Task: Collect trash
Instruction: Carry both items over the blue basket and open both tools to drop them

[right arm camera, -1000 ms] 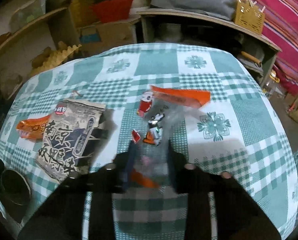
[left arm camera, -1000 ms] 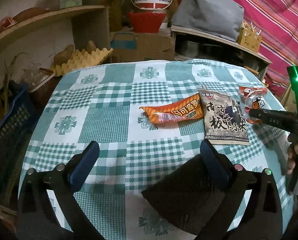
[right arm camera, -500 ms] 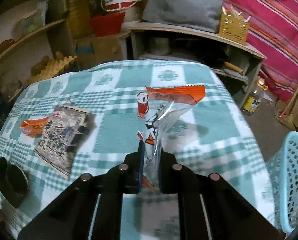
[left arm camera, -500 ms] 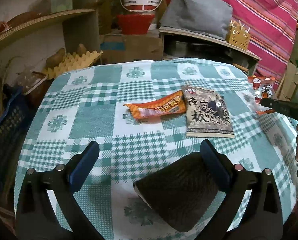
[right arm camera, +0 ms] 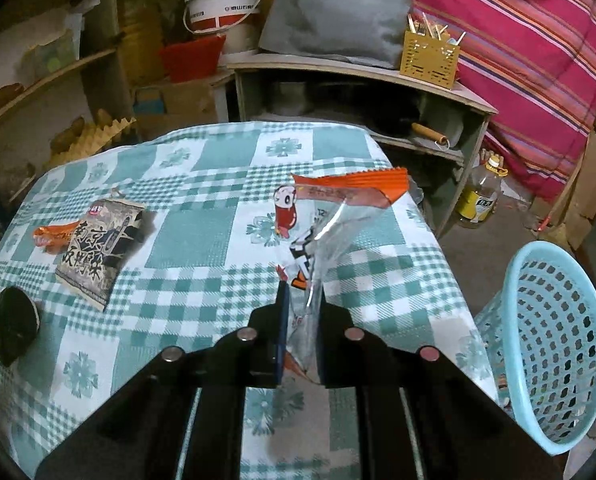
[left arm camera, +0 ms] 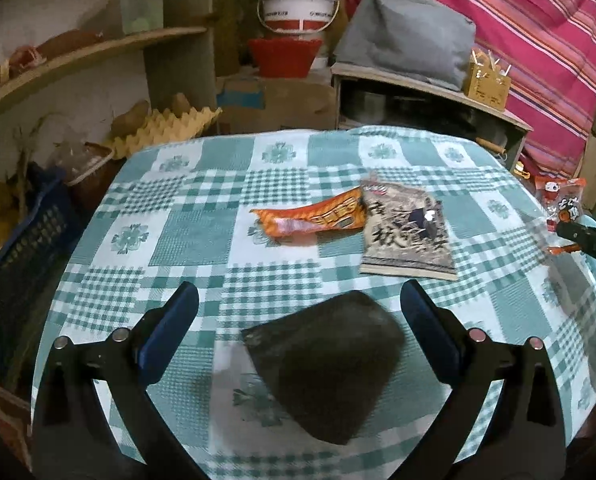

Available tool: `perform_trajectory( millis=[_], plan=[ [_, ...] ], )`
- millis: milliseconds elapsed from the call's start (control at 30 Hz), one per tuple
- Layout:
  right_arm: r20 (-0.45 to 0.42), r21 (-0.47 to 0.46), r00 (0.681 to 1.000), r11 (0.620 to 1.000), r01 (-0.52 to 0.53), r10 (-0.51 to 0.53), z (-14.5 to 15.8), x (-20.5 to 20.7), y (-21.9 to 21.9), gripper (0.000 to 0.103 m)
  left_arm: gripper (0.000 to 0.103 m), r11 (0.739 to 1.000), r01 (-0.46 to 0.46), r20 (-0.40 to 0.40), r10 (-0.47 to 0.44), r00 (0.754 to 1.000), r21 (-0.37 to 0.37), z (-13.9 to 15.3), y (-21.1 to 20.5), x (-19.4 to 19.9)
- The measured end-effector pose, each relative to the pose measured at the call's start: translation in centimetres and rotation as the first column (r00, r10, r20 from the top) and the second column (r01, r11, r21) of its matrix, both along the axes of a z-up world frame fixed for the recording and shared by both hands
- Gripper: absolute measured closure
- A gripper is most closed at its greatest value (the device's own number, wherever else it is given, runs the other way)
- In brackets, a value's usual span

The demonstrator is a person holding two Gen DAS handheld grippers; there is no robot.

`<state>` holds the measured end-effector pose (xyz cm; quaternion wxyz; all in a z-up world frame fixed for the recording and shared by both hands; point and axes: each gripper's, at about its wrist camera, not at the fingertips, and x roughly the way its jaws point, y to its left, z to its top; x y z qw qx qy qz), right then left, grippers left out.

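My right gripper (right arm camera: 301, 296) is shut on a clear wrapper with an orange top edge (right arm camera: 330, 216) and holds it upright above the table's right side; it also shows in the left wrist view (left arm camera: 560, 204). A light blue mesh basket (right arm camera: 554, 344) stands on the floor to the right. An orange wrapper (left arm camera: 310, 220) and a dark printed packet (left arm camera: 406, 232) lie side by side on the checked tablecloth (left arm camera: 194, 240). My left gripper (left arm camera: 298, 312) is open, with a dark crumpled wrapper (left arm camera: 330, 360) lying between its fingers.
A low wooden shelf (right arm camera: 358, 80) with a grey cushion and a yellow holder stands behind the table. A white bucket (left arm camera: 298, 4), a red tub and egg trays sit at the back left. A blue crate (left arm camera: 22, 240) is left of the table. A bottle (right arm camera: 478, 196) stands on the floor.
My right gripper has lifted the clear wrapper off the table and carried it right, toward the blue basket. The left gripper has stayed open over the dark wrapper.
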<state>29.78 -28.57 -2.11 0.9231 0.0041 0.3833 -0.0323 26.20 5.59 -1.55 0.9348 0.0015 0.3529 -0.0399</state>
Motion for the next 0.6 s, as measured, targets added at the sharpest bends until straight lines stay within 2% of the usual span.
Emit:
perform_trajectory(
  millis=[67,167,333,433,533,600],
  plan=[
    [0.004,0.002,1.0,1.0,-0.001,0.001,0.1,-0.4,-0.3,0.091,0.005,1.0,-0.014,0.012,0.014,1.0,0.01,0.1,-0.8,-0.4],
    [0.009,0.001,1.0,1.0,-0.003,0.003,0.3,-0.9,-0.6,0.091,0.005,0.996,-0.085,0.008,0.085,0.996,0.027,-0.3,-1.8,-0.6],
    [0.015,-0.002,1.0,1.0,-0.01,0.01,0.6,-1.8,-1.1,0.091,0.006,0.984,-0.178,-0.064,0.178,0.982,0.009,-2.0,-1.8,0.2],
    [0.021,-0.009,1.0,1.0,-0.013,0.013,0.7,-2.3,-1.4,0.091,0.006,0.983,-0.186,-0.115,0.184,0.976,-0.006,-3.2,-1.8,0.7],
    [0.027,-0.013,1.0,1.0,-0.01,0.01,0.9,-2.8,-2.0,0.091,0.006,0.985,-0.174,-0.133,0.17,0.976,-0.021,-3.8,-2.0,0.9],
    [0.033,-0.013,0.999,1.0,-0.006,0.006,1.0,-3.1,-2.4,0.091,0.015,0.988,-0.155,-0.14,0.149,0.979,-0.028,-3.9,-2.4,1.0]
  ],
)
